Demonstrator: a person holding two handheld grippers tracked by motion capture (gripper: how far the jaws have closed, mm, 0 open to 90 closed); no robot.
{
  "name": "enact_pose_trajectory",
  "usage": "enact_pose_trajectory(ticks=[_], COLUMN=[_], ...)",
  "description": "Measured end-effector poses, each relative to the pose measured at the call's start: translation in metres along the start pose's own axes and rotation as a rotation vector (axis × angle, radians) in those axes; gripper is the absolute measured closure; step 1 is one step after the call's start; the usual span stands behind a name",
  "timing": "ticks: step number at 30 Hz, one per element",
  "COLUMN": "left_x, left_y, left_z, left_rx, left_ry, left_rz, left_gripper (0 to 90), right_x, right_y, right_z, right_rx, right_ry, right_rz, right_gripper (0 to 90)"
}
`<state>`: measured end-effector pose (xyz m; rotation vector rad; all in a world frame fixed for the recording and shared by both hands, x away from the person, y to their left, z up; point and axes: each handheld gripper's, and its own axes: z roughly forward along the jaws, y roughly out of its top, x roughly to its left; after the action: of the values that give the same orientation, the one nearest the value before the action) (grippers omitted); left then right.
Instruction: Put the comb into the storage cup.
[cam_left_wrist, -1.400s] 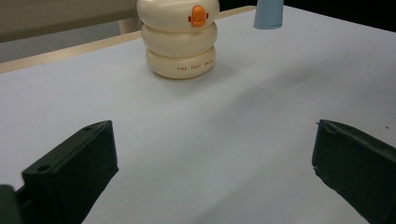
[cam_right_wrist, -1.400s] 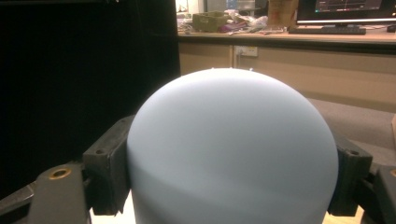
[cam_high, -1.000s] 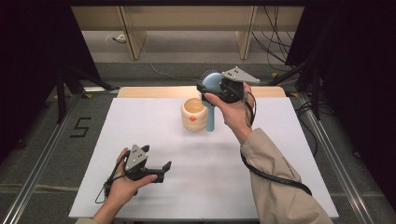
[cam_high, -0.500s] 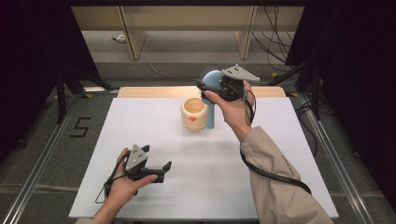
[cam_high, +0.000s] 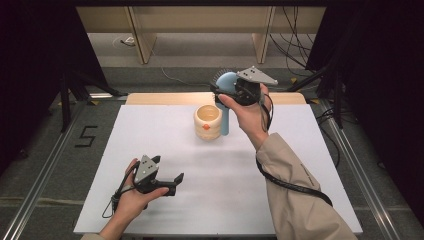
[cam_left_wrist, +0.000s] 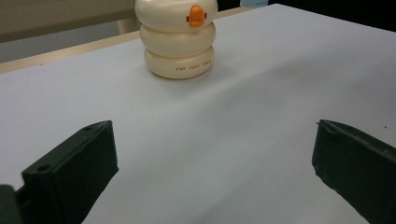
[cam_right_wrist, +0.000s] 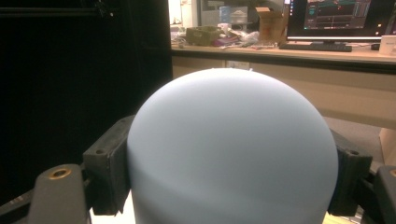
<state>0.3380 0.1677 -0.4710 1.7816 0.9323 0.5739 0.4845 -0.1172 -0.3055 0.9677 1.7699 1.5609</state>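
Note:
A cream ringed cup with an orange beak on its side stands upright at the back middle of the white table. Just right of it a pale blue brush, round head up and handle reaching down behind the cup, is held above the table. My right gripper is shut on that head; in the right gripper view the blue dome sits pressed between both jaws of the right gripper. My left gripper rests at the front left, open and holding nothing. From the left gripper the cup stands well ahead.
A wooden strip runs along the table's far edge. Metal rails flank the table on the floor, and cables lie at the back right. A desk with a monitor stands far behind the brush.

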Motion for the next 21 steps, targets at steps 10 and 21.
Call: enact_pose_trajectory(ticks=[10, 21], left_x=[-0.0002, -0.0002], left_y=[0.0001, 0.0003], left_z=[0.0000, -0.0001], left_rx=[0.000, -0.001], left_ry=[0.000, -0.001], left_rz=[0.000, 0.000], left_gripper=[0.0, 0.0], right_x=[-0.0001, 0.0014], right_y=[0.0039, 0.0083], right_z=[0.0008, 0.0028], right_rx=[-0.007, -0.013], right_ry=[-0.004, -0.006], right_rz=[0.001, -0.004], right_gripper=[21.4, 21.4])
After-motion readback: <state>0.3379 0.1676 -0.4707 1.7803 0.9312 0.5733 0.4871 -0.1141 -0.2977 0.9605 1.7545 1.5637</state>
